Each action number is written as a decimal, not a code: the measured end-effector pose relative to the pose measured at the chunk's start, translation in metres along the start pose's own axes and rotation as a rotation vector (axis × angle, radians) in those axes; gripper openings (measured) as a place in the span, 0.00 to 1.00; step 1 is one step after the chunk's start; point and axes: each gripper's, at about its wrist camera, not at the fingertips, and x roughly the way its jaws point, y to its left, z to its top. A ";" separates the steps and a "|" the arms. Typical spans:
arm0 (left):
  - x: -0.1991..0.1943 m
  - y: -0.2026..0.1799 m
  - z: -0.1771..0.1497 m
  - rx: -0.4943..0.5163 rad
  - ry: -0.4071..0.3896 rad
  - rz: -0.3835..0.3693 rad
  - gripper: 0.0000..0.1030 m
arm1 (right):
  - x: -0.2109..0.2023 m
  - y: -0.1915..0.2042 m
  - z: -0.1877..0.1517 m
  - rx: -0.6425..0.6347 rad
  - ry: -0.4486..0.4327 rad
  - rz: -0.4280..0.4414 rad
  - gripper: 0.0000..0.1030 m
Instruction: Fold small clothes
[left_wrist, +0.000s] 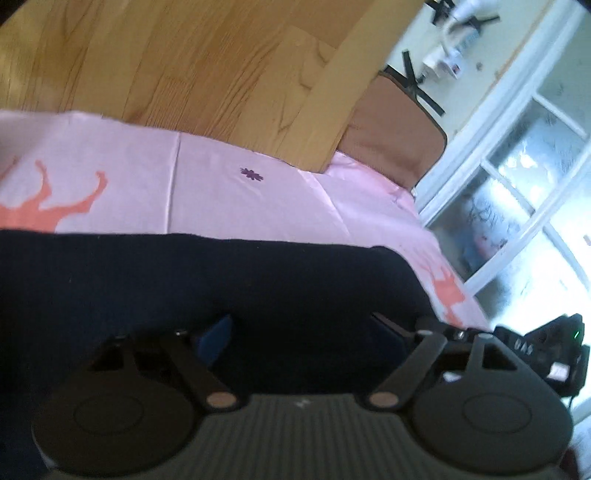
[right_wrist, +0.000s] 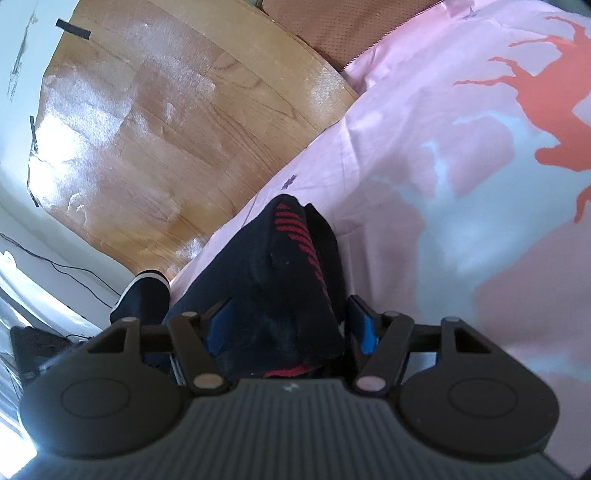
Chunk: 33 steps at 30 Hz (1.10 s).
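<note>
right tongs (right_wrist: 291, 325) spread around black sock (right_wrist: 280, 266) | red stripes | on pink sheet (right_wrist: 424, 155)

Both wrist views look closely down at the pink sheet (left_wrist: 221, 184) and wooden headboard (right_wrist: 147, 129).

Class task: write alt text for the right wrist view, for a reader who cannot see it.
A dark sock with red stripes lies between the open blue-padded fingers of the right gripper, on a pink bedsheet with orange shapes. Wooden flooring fills the upper left.
</note>
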 end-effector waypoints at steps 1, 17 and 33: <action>0.000 -0.005 -0.002 0.024 0.002 0.025 0.79 | 0.001 0.001 0.000 -0.006 0.000 0.001 0.67; -0.067 0.045 0.010 -0.135 -0.099 -0.008 0.94 | -0.002 0.096 0.016 -0.196 0.009 0.189 0.33; -0.196 0.124 -0.012 -0.292 -0.408 0.267 1.00 | 0.159 0.264 -0.129 -0.913 0.298 0.139 0.47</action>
